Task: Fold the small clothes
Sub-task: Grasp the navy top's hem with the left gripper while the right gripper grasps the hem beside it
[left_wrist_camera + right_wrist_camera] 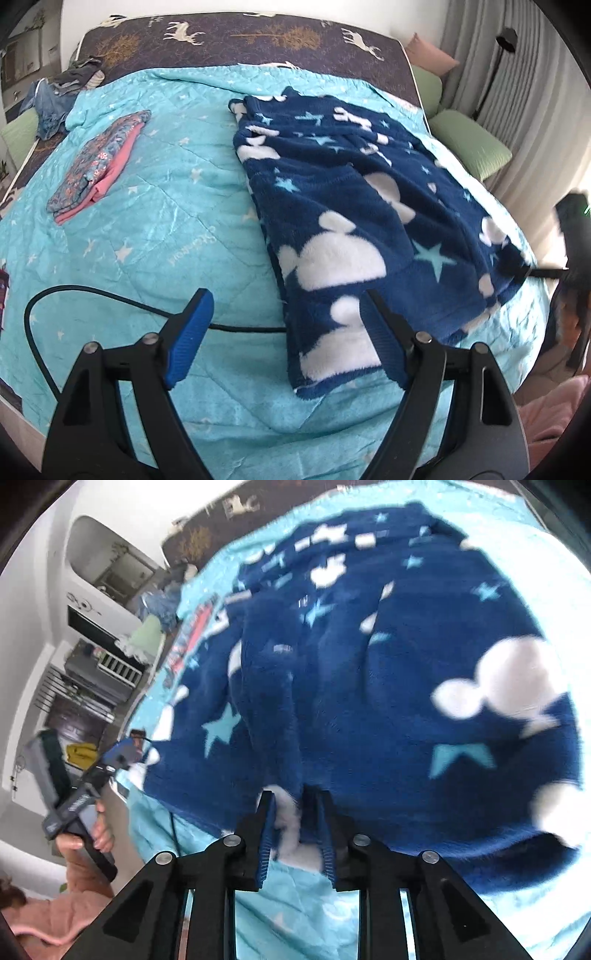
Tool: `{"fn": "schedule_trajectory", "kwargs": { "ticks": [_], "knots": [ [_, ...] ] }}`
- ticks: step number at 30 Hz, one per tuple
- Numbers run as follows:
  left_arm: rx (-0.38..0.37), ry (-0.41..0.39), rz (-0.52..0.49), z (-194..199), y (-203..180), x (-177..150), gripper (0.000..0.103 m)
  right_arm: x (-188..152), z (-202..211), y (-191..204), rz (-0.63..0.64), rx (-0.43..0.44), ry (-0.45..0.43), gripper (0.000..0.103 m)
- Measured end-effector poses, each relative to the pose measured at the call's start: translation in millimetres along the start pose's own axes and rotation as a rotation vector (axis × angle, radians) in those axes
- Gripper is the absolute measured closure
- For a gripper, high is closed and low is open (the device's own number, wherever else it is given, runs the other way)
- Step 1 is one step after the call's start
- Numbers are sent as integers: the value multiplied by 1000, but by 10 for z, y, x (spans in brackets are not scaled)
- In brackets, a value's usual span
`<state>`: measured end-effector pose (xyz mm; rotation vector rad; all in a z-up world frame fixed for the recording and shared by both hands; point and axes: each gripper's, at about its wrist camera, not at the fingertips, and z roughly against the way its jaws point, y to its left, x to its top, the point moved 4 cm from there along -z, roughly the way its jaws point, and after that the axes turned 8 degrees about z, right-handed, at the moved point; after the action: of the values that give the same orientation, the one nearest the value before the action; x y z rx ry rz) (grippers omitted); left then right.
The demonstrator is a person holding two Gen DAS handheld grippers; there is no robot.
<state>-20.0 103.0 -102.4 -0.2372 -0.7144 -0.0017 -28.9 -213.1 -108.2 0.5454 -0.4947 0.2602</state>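
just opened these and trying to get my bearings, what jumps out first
The navy fleece garment with white clouds and pale stars dominates, spread over the right half of the turquoise quilt. The right gripper is shut on its near edge, while the left gripper hangs open above the garment's near left corner. Far left on the quilt lies a small folded stack of floral and pink clothes.

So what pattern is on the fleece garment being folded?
The fleece garment is navy with white clouds and light blue stars, clearest in the left wrist view.
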Motion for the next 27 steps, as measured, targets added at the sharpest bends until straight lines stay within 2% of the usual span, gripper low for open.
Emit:
{"fn": "schedule_trajectory", "kwargs": {
  "ticks": [3, 5, 8, 12, 14, 15, 16, 17, 18, 19, 22, 24, 25, 27],
  "knots": [
    [-5, 25, -15, 1, 8, -72, 22, 38, 493, -209, 12, -135, -105, 58],
    [-18, 49, -12, -4, 25, -143, 22, -18, 696, -354, -7, -258, -118, 56],
    [-68, 73, 2, 4, 21, -220, 22, -85, 813, -517, -31, -391, -78, 56],
    [-157, 59, -2, 83, -52, -249, 22, -267, 652, -588, -12, -449, 11, 50],
    [-137, 41, -29, 79, -87, -242, 22, -306, 541, -642, -15, -470, 27, 50],
    [-94, 41, -46, 42, -94, -235, 31, -310, 510, -695, -35, -480, 26, 50],
    [-61, 43, -53, 8, -83, -231, 46, -303, 458, -724, -58, -485, 20, 54],
    [-37, 49, -47, -38, -48, -226, 98, -305, 451, -804, -100, -487, 2, 63],
    [-13, 68, -1, -92, 31, -214, 97, -288, 444, -840, -123, -478, -1, 93],
    [5, 70, 34, -103, 96, -206, 97, -293, 412, -860, -147, -451, -3, 97],
    [18, 75, 41, -27, 192, -237, 97, -384, 503, -921, -179, -446, 4, 97],
    [15, 72, 13, 42, 165, -262, 97, -479, 553, -1001, -231, -391, 11, 96],
    [11, 68, 2, 68, 150, -267, 97, -507, 562, -1010, -229, -380, 29, 91],
    [-1, 57, -1, 145, 122, -255, 97, -500, 600, -929, -176, -420, 46, 82]
  ]
}}
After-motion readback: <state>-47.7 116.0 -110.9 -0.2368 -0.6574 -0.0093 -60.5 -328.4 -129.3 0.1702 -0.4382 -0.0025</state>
